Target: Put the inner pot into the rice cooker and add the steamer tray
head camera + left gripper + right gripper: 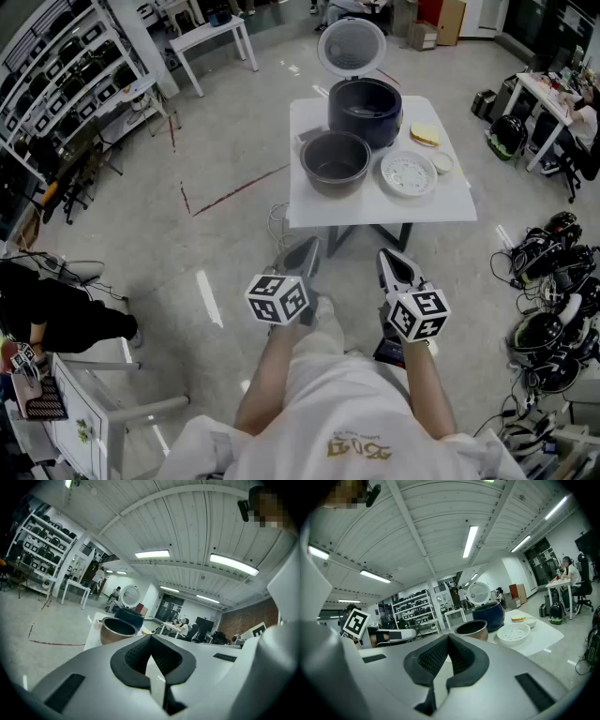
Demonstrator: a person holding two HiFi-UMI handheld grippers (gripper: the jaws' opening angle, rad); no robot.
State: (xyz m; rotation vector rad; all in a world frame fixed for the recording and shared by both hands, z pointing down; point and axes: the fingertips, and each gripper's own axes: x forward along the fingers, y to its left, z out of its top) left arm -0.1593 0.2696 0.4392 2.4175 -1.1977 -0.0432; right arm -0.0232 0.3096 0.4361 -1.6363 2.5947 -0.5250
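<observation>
I hold my left gripper [302, 251] and my right gripper [390, 258] side by side, short of the near edge of the white square table [309, 214] and over the grey floor [216, 225]. Neither touches the table or anything on it. Each gripper's jaws are pressed together, dark ribbed pads meeting, with nothing pinched between them.

The round metal inner pot [335, 161], dark inside with a brownish outer wall, stands upright on the table's near-left part. It is outside the cooker. The dark blue round rice cooker [366, 111] sits at the middle of the table's far edge, just behind the pot. Its round pale lid [352, 45] stands open beyond that far edge.

The white round perforated steamer tray [408, 173] lies flat on the table's near-right part, just beside the pot. A small white bowl [442, 163] rests toward the table's right edge, close to the tray. A flat yellow round item [425, 135] lies on the table's far-right part; I cannot tell what it is.
</observation>
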